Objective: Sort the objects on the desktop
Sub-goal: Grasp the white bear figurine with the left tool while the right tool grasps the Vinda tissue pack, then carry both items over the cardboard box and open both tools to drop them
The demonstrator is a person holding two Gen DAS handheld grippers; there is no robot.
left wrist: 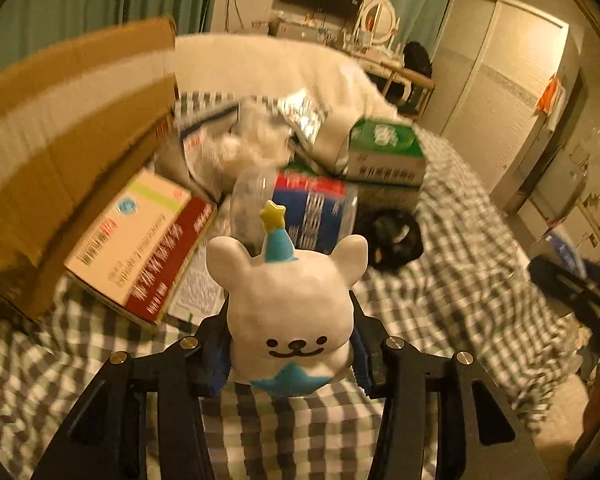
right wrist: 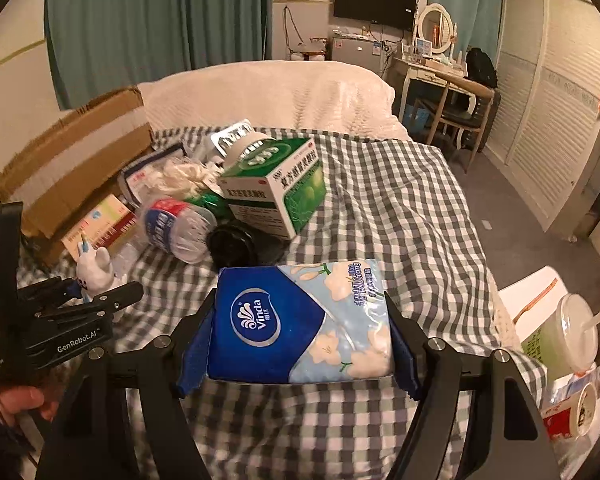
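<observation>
My left gripper (left wrist: 290,356) is shut on a white bear figurine (left wrist: 290,300) with a blue party hat, held above the checked bedsheet. The figurine also shows in the right wrist view (right wrist: 96,270), in the left gripper (right wrist: 80,300) at the left edge. My right gripper (right wrist: 300,340) is shut on a blue Vinda tissue pack (right wrist: 300,320), held above the sheet. A cardboard box (left wrist: 68,140) stands at the left, also in the right wrist view (right wrist: 76,160).
A pile lies beyond both grippers: a green medicine box (right wrist: 276,184), a plastic bottle (right wrist: 176,226), a white and red box (left wrist: 140,248), a black round object (right wrist: 232,244), white wrappers. Cups (right wrist: 568,332) stand on a side table at right.
</observation>
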